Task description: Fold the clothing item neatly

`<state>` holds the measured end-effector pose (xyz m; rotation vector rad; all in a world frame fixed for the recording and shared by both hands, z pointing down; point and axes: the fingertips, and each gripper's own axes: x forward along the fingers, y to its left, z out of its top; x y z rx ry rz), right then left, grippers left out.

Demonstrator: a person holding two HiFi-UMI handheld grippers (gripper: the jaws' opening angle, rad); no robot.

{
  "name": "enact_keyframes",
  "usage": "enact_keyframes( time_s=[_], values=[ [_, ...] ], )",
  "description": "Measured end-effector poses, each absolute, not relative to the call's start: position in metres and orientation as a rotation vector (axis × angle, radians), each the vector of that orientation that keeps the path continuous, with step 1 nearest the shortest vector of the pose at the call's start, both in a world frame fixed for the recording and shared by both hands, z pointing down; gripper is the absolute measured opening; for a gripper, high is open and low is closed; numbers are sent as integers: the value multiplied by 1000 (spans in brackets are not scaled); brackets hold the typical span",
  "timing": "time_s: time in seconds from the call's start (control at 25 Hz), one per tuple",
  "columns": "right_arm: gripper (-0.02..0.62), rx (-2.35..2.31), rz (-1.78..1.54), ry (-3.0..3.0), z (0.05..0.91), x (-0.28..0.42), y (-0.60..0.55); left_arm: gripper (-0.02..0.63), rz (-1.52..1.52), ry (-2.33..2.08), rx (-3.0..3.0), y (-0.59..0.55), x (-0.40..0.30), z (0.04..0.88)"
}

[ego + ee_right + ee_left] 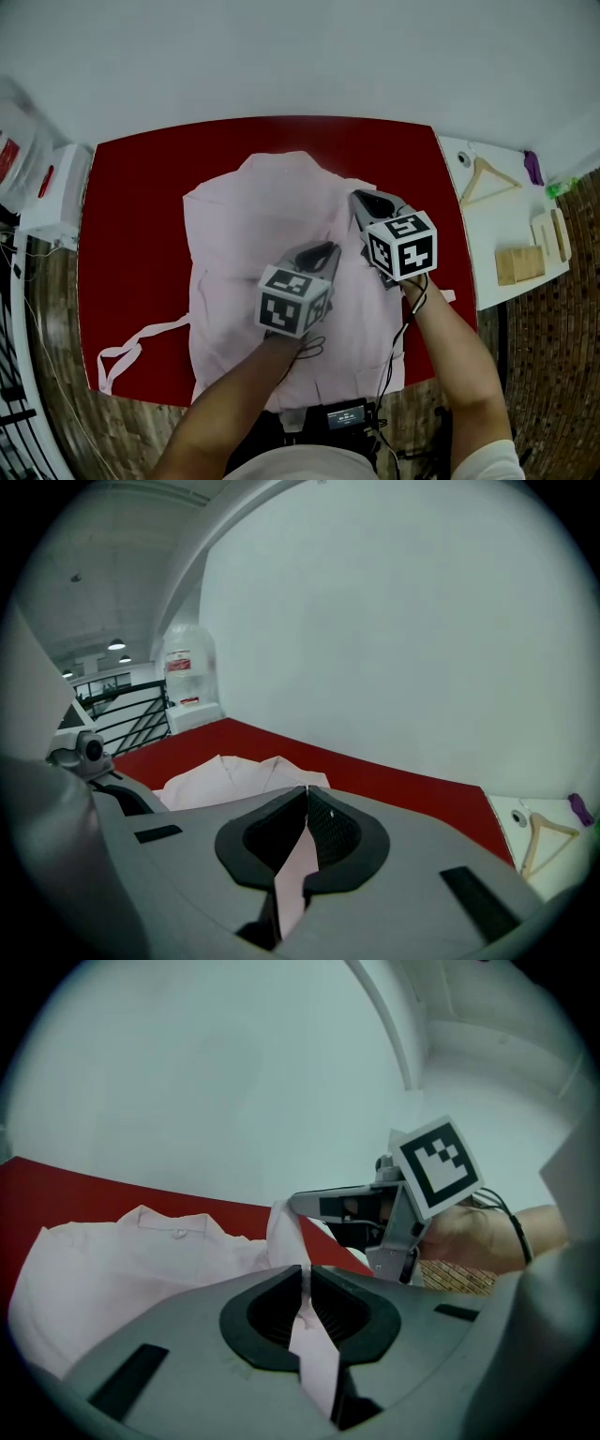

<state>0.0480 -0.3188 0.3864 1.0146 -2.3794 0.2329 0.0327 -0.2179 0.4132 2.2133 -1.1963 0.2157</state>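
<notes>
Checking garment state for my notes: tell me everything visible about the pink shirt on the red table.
The pink shirt is pale, thin cloth with a collar and a button, collar end away from the person. It lies mostly flat but wrinkled on the red table. A thin strip trails toward the table's near left edge. The left gripper and right gripper each pinch a fold.

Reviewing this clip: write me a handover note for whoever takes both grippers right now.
Grippers: the left gripper is shut on a pinch of the pink shirt. The right gripper is shut on the shirt's fabric too. Both are over its middle.
Things: the shirt lies on the red table, collar at the far side.
Done: one side seems drawn inward.
Left: lay that fold down, bring in the sleeve trailing at the near-left corner, finish folding.
</notes>
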Motion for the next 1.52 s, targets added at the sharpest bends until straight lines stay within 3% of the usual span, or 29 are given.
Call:
enact_keyframes(
  time_s=[0.96,1.52],
  values=[
    [21,756,225,-2361,457,-117,-282,35,2,-1316,1875,-177,-103,467],
    [25,650,210,-2340,505,-165,-256,35,-84,-1310,1800,-154,-138,489]
  ],
)
